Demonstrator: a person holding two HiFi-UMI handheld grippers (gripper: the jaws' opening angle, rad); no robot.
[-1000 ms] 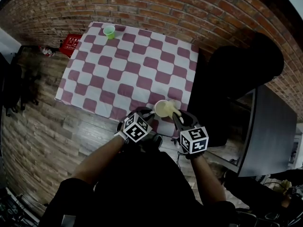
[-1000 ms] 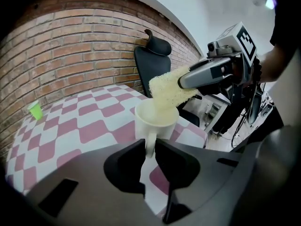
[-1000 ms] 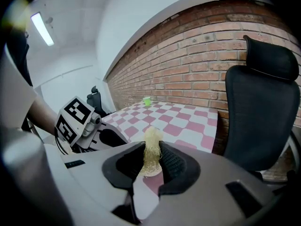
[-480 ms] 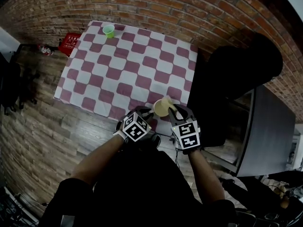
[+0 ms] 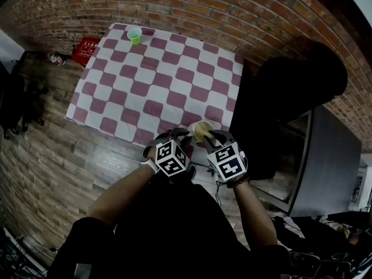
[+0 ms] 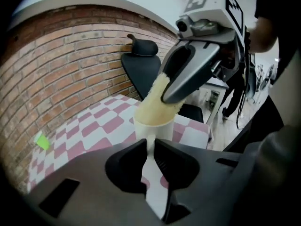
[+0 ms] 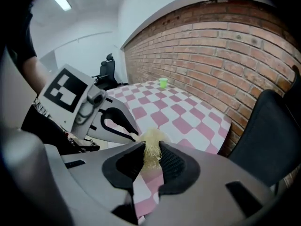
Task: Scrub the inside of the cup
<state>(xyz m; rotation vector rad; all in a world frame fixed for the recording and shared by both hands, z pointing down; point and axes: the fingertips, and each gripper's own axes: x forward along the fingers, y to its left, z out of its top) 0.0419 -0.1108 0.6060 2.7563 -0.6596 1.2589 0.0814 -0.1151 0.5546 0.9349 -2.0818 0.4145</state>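
Grippers meet close before the person: the left gripper (image 6: 151, 146), its jaws having just been closing, pinches the wall of the pale cup (image 6: 163, 130), while the right gripper (image 7: 151, 150) clamps a yellowish scrubber (image 6: 156, 105) pushed into the cup's mouth. The cup hangs at the near edge of the checked surface (image 5: 145, 80), and a green cup (image 5: 134, 36) stands at its far corner.

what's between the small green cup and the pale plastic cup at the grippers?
Nothing. The head view shows only bare pink-and-white checked cloth between the small green cup and the pale plastic cup.
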